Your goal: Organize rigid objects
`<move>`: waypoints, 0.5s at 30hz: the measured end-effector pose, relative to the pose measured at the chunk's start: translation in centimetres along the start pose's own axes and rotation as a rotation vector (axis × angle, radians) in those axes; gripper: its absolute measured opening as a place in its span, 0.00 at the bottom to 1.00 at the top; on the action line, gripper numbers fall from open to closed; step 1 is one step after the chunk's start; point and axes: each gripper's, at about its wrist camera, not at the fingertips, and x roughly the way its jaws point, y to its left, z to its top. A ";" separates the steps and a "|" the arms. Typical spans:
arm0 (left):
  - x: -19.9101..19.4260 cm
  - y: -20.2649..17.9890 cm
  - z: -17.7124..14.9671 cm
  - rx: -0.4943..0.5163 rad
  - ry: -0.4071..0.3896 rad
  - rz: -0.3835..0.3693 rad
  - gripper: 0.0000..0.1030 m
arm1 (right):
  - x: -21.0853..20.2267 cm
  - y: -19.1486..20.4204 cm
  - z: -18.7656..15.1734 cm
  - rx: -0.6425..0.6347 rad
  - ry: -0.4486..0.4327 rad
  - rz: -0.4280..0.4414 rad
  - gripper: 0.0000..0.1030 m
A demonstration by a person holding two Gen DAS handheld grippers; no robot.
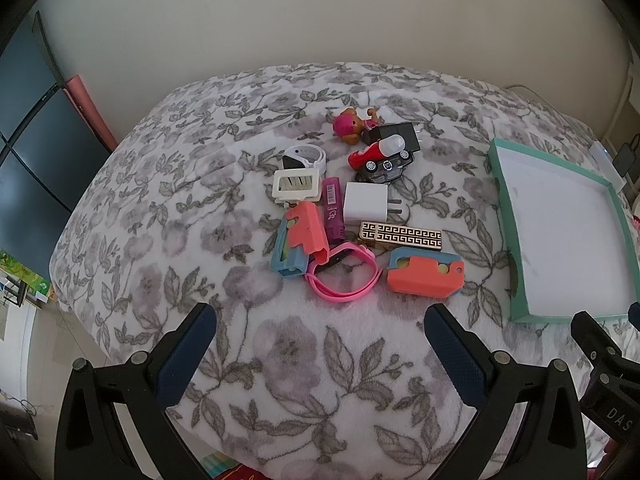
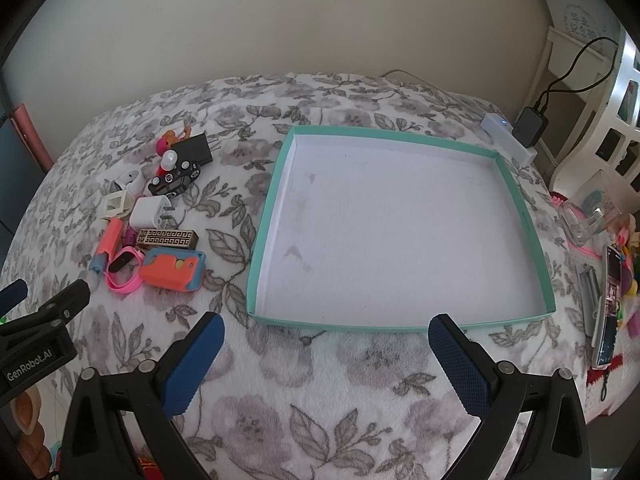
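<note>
Both grippers hover low over a floral blanket (image 1: pixel 160 240) with their blue-padded fingers spread wide and nothing between them: the left gripper (image 1: pixel 320 332) faces a heap of small objects, the right gripper (image 2: pixel 326 344) faces a shallow teal-rimmed box lid (image 2: pixel 264 216) whose white inside is bare. Nearest the left gripper lie a pink wristband (image 1: pixel 340 276) and an orange-and-blue plastic toy (image 1: pixel 426 274), with a second orange-and-blue toy (image 1: pixel 300 242) just left of the band. Behind them sit a gold lighter with a Greek-key pattern (image 1: pixel 402 236), a purple barcode-labelled stick (image 1: pixel 333 208), a white plug adapter (image 1: pixel 366 202) and a cream brush-like piece (image 1: pixel 297 184). Farther back are a white smartwatch (image 1: pixel 304 157), a black toy car (image 1: pixel 386 166) with a red-and-white tube (image 1: pixel 376 152) lying against it, a black charger (image 1: pixel 398 136) and a pink-hatted figurine (image 1: pixel 352 124). The lid lies to the right of the heap, apart from it.
</note>
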 end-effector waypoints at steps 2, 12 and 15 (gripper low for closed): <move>0.1 0.0 0.0 0.002 0.004 0.000 1.00 | 0.0 0.0 0.0 0.000 0.001 0.000 1.00; 0.1 0.0 0.2 0.002 0.011 -0.001 1.00 | 0.1 0.0 0.0 0.000 0.002 0.000 1.00; 0.2 0.0 0.2 0.001 0.012 -0.001 1.00 | 0.1 0.0 0.0 -0.001 0.003 -0.001 1.00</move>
